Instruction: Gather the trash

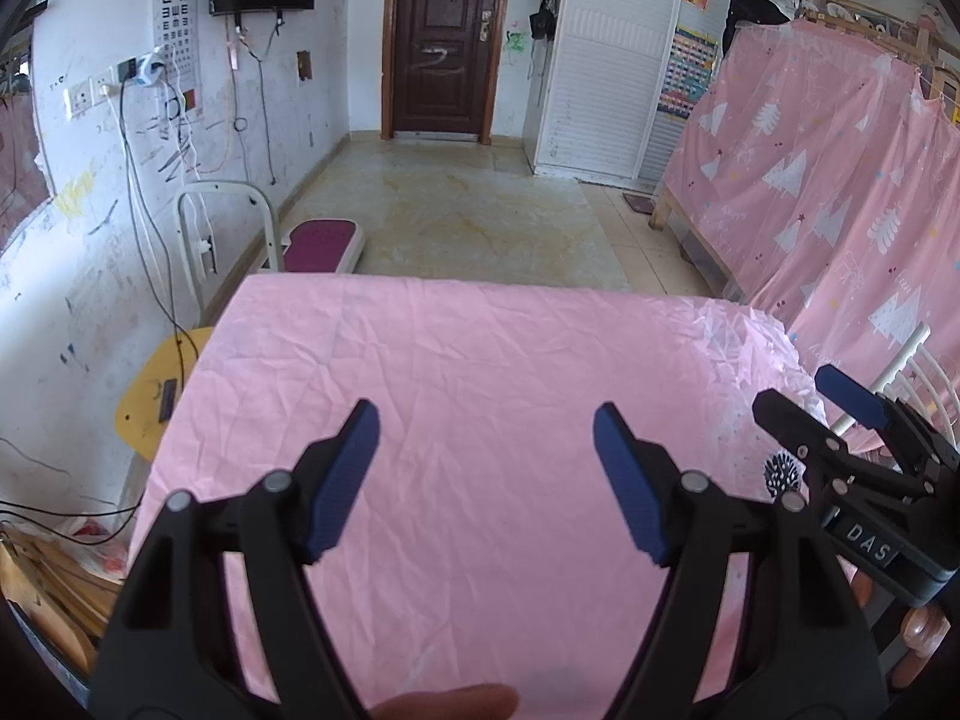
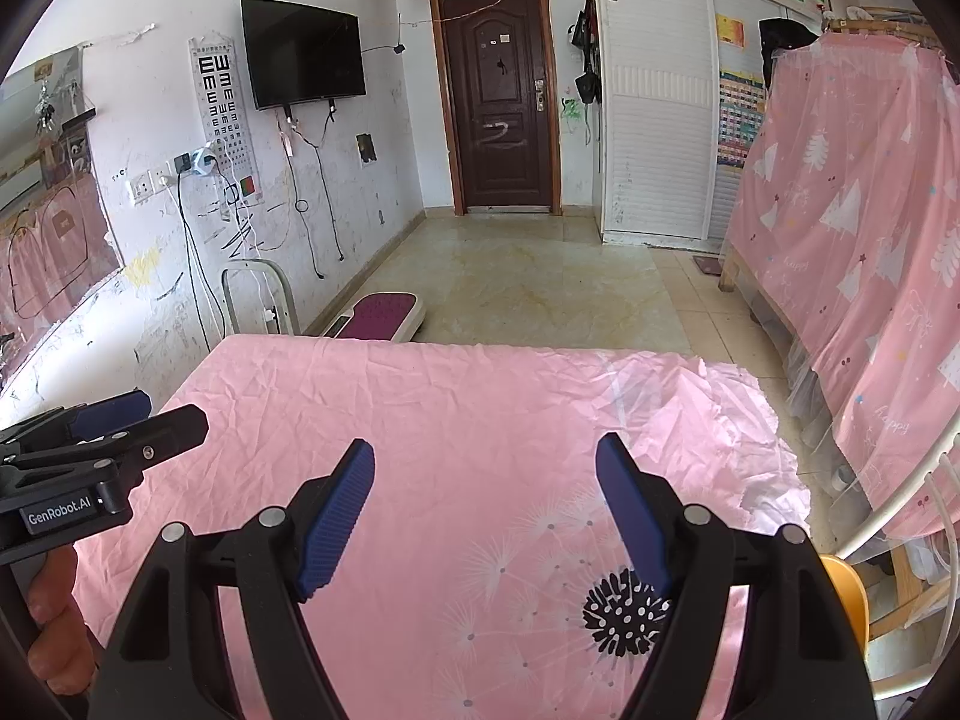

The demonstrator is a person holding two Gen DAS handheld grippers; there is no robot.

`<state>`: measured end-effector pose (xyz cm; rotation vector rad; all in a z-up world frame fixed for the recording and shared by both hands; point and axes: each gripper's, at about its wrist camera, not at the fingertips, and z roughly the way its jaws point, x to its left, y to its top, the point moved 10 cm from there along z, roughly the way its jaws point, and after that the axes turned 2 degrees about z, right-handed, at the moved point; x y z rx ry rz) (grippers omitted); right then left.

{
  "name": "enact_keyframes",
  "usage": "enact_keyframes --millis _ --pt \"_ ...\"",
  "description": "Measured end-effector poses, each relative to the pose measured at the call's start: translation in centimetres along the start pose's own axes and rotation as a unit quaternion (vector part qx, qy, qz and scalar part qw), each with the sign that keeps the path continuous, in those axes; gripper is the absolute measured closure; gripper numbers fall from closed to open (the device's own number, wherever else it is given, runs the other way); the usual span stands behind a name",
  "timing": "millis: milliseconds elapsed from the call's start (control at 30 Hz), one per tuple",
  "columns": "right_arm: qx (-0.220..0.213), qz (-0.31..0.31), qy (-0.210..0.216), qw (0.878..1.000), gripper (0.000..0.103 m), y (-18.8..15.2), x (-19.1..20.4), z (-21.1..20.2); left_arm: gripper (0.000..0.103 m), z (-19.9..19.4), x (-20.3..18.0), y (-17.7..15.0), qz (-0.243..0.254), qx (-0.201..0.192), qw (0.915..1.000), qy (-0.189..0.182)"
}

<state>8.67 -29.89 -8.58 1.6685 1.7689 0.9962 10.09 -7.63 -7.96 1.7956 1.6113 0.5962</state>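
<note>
While both grippers hover side by side over the table, neither one has anything between its fingers. The left gripper is spread wide, blue pads well apart, nothing but pink cloth showing in the gap. The right gripper is the same: jaws wide, empty. In the left view the right one sits off at the table's right edge; in the right view the left one pokes in from the left with fingers of a hand wrapped under its handle. Held level and pointing forward like this, they look parked in a ready or resting pose, cameras taking in the whole tabletop rather than closing on any one thing.

Now, the trash. Nothing crumpled, no wrapper, no scrap shows on the cloth. What does stand out is a clear plastic sheet or bag lying flat at the far right corner, glossy, wrinkled, catching the light; whether that counts as trash or is a bag for it, I can't tell. The black burst near the right gripper is a print on the cloth, beside white dandelion patterns.

So the scene fits two readings: table cleared with the trash gone, or the trash somewhere out of view. No bin shows either.
</note>
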Motion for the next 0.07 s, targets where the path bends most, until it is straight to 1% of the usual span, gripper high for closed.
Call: enact_keyframes --millis 67 --pt "0.002 -0.001 0.000 1.000 0.037 -0.07 0.03 0.16 0.032 -0.04 0.06 -0.04 0.000 0.000 1.0000 0.000"
